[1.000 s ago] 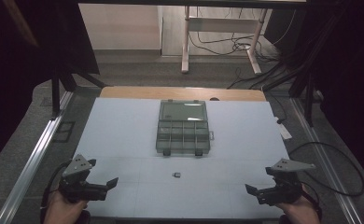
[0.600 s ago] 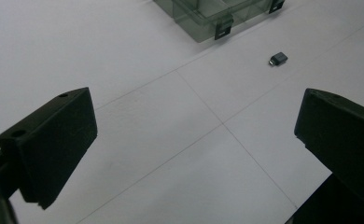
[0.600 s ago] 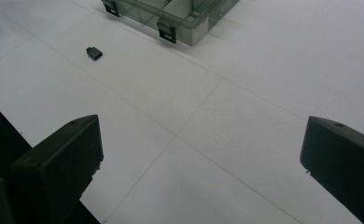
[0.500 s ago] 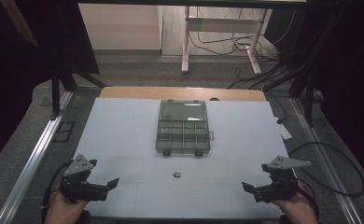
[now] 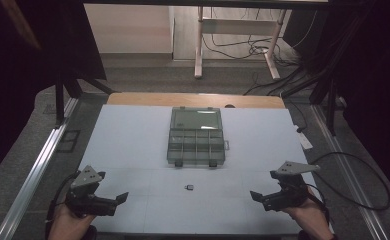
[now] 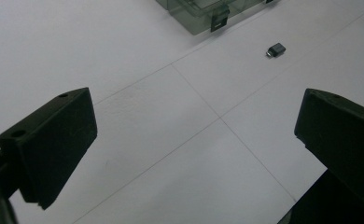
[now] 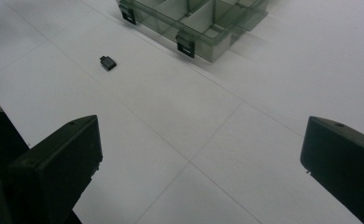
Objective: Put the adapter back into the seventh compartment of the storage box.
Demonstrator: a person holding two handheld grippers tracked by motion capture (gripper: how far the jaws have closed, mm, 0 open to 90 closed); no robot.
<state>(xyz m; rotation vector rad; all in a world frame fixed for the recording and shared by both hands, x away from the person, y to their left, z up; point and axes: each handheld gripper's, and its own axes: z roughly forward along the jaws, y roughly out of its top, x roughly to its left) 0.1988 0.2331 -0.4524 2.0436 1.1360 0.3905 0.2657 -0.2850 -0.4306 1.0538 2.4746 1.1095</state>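
Observation:
A clear compartment box [image 5: 196, 137] lies open in the middle of the white table [image 5: 133, 140], its lid folded back. Its latched front edge appears in the left gripper view [image 6: 203, 14] and the right gripper view [image 7: 194, 23]. A small dark part [image 5: 189, 187] lies on the table just in front of the box [image 6: 276, 49] [image 7: 108, 62]. My left gripper [image 5: 119, 199] is held low at the front left, open and empty. My right gripper [image 5: 257, 196] is at the front right, open and empty, pointing toward the small part.
Metal rails [image 5: 33, 170] run along both table sides. A wooden strip [image 5: 193, 100] borders the far edge. A cable [image 5: 363, 170] loops off the right gripper past the table's right edge. A desk frame and cables [image 5: 233, 45] stand on the floor beyond.
My right gripper has drifted slightly left and inward. The left gripper has barely moved. The box and small part stay put.

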